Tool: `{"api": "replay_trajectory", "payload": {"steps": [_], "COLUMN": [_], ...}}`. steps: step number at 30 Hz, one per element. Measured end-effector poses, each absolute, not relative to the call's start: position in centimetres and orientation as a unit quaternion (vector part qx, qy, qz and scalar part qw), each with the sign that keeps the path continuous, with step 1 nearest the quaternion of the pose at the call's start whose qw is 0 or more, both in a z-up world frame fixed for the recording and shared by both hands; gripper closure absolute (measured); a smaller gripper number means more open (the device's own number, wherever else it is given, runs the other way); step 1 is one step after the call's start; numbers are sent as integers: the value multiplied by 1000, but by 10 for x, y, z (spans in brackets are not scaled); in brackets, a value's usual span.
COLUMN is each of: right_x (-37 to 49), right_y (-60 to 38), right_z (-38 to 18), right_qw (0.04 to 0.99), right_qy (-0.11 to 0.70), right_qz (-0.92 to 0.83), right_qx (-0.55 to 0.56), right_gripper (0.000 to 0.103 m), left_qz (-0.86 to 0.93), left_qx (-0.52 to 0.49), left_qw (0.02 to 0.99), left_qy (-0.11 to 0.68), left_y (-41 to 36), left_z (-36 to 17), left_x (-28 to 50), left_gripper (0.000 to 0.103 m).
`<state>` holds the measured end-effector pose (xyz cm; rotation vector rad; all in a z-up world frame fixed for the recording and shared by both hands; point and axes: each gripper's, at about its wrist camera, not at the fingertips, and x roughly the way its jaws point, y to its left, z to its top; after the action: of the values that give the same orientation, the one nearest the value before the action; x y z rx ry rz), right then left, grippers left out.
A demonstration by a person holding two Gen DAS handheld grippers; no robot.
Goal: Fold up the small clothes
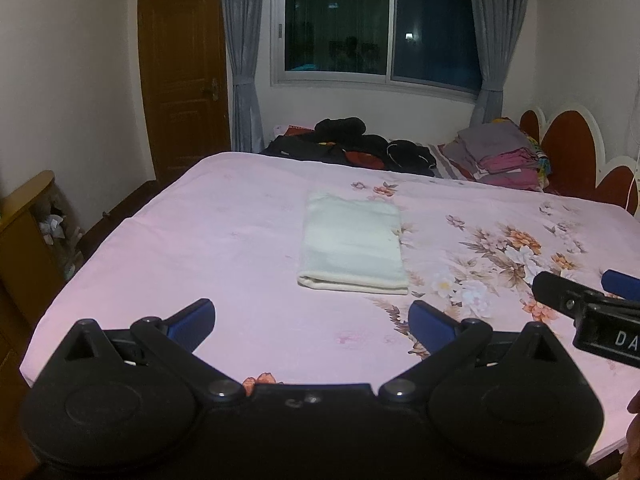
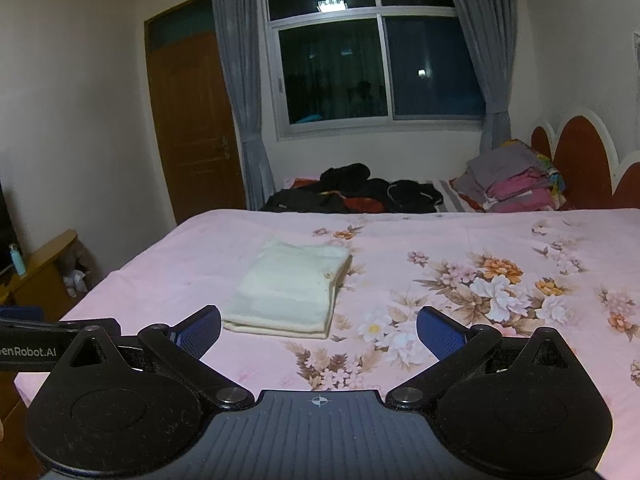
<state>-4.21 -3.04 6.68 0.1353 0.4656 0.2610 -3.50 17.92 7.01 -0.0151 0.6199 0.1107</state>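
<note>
Cream folded cloth [image 1: 352,244] on pink floral bedsheet [image 1: 200,240]

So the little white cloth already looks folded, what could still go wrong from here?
1. The folded white cloth lies loose on the pink floral bedsheet; a nudge from either open tool, left tool or right tool, could likely undo the layers.
2. The tools sit close together, so they might bump.
3. Pinching may catch the soft sheet too.
</note>
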Motion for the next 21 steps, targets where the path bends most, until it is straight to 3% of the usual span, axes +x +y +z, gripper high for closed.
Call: {"api": "replay_trajectory", "payload": {"steps": [21], "right_x": [-38], "right_y": [-36], "right_z": [66], "right_qw": [960], "right_qy": [236], "right_qz": [130], "right_qx": [73], "right_gripper": [0], "left_qz": [59], "left_qx": [-7], "left_qw": [949], "left_qy": [309], "left_y": [175], "left_z": [69], "left_x": [-27], "left_gripper": [0]}}
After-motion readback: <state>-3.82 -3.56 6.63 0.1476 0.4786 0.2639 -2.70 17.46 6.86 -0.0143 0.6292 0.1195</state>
